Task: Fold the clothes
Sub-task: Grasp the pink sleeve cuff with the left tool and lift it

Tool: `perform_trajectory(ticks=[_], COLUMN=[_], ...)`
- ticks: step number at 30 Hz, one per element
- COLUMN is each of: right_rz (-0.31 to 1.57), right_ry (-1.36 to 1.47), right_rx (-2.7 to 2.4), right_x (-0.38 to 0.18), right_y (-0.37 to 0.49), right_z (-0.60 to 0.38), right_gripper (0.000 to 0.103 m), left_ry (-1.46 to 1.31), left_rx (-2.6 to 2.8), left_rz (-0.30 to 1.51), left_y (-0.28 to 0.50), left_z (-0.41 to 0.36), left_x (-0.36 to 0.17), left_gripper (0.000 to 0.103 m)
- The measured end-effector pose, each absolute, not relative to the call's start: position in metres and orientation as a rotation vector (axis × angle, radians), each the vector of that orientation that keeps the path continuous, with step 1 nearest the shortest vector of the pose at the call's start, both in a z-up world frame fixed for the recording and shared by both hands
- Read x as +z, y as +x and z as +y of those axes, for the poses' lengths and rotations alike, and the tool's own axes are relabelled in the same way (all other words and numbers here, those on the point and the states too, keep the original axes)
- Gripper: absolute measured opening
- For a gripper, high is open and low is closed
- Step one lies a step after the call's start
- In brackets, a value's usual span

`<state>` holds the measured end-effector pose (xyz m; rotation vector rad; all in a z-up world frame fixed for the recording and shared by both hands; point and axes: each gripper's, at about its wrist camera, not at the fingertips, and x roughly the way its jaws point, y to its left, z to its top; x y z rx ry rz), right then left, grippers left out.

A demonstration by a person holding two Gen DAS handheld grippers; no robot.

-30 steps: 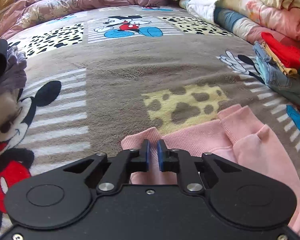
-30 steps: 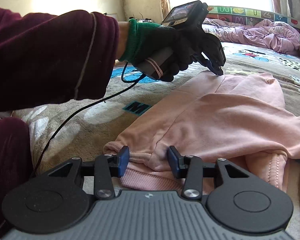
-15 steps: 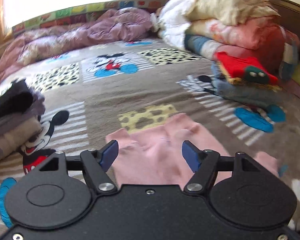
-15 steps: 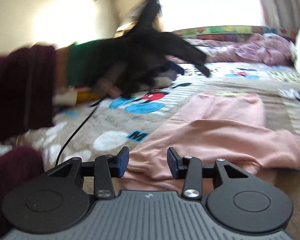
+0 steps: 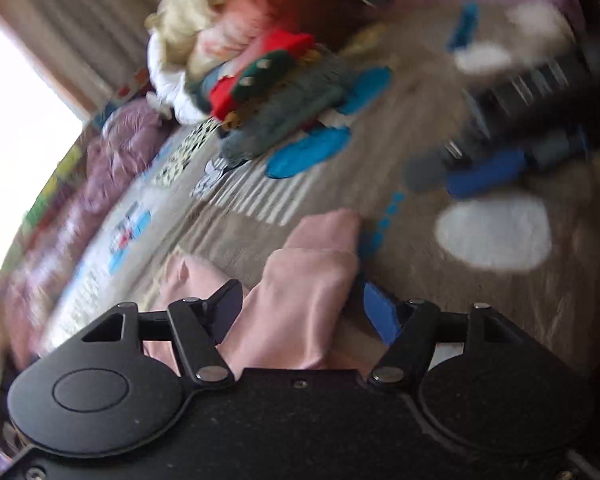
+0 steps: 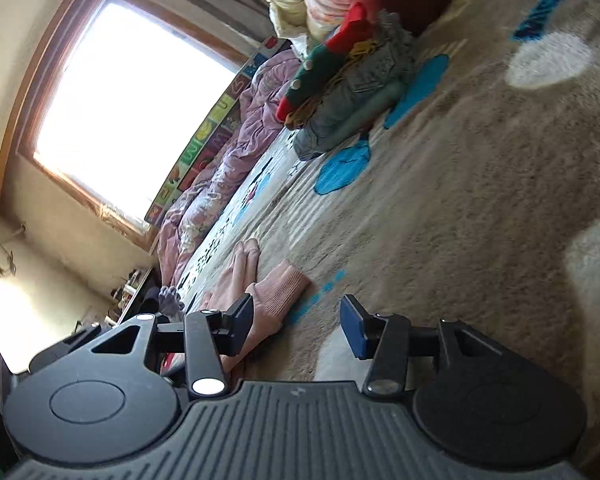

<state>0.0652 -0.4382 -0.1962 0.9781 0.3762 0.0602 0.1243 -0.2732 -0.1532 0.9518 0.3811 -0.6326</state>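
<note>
Bedding: a grey-brown cartoon-print blanket (image 6: pixel 480 184) covers the bed and carries a stack of folded clothes (image 6: pixel 352 92) near the far edge. The pink garment (image 5: pixel 300 300) lies flat on the blanket. Left gripper (image 5: pixel 304 312): fingers apart, straddling pink fabric without pressing it. Right gripper (image 6: pixel 298 322): fingers apart, just opened further, the garment's cuff beside its left finger.

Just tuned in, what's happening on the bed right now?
A person is folding a pink garment on a cartoon-print blanket with two handheld grippers. The left gripper is open, with pink fabric lying between its fingers but not pinched. The right gripper is also open, its jaws just widened, with only a ribbed cuff beside one finger. Both views are tilted and blurred. A pile of other clothes sits further back.
</note>
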Motion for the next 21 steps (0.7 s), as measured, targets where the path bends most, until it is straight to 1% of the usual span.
perform_trajectory(ticks=[3,5,8,12,15,16,17,18,19,21], right_rz=[0.353,0.338,0.321,0.305,0.288,0.281,0.274,0.267,0.256,0.236], right_ry=[1.011,1.036,1.072,1.116,1.15,1.161,1.173,1.184,1.193,1.19], right_rx=[0.046,0.045,0.041,0.037,0.031,0.028,0.025,0.022,0.022,0.026], right_x=[-0.202,-0.204,-0.206,-0.208,-0.209,-0.209,-0.209,-0.209,-0.208,-0.205], right_y=[0.066,0.068,0.073,0.079,0.082,0.082,0.082,0.082,0.082,0.082], right_z=[-0.446,-0.452,-0.459,-0.465,-0.469,-0.469,-0.47,-0.471,-0.472,-0.47], right_gripper=[0.049,0.05,0.05,0.051,0.051,0.051,0.051,0.051,0.052,0.052], left_ry=[1.121,1.232,1.312,1.408,1.448,1.425,1.4,1.337,1.237,1.0], left_rx=[-0.599,-0.548,-0.508,-0.467,-0.449,-0.446,-0.443,-0.441,-0.464,-0.515], left_rz=[0.331,0.284,0.261,0.213,0.193,0.189,0.185,0.192,0.236,0.341], left_y=[0.115,0.113,0.12,0.126,0.13,0.131,0.132,0.133,0.138,0.152], left_z=[-0.291,-0.299,-0.305,-0.314,-0.317,-0.315,-0.313,-0.307,-0.299,-0.278], left_x=[-0.177,-0.191,-0.2,-0.214,-0.219,-0.213,-0.206,-0.193,-0.173,-0.13], left_gripper=[0.061,0.048,0.043,0.041,0.03,0.01,0.003,0.003,0.003,0.003])
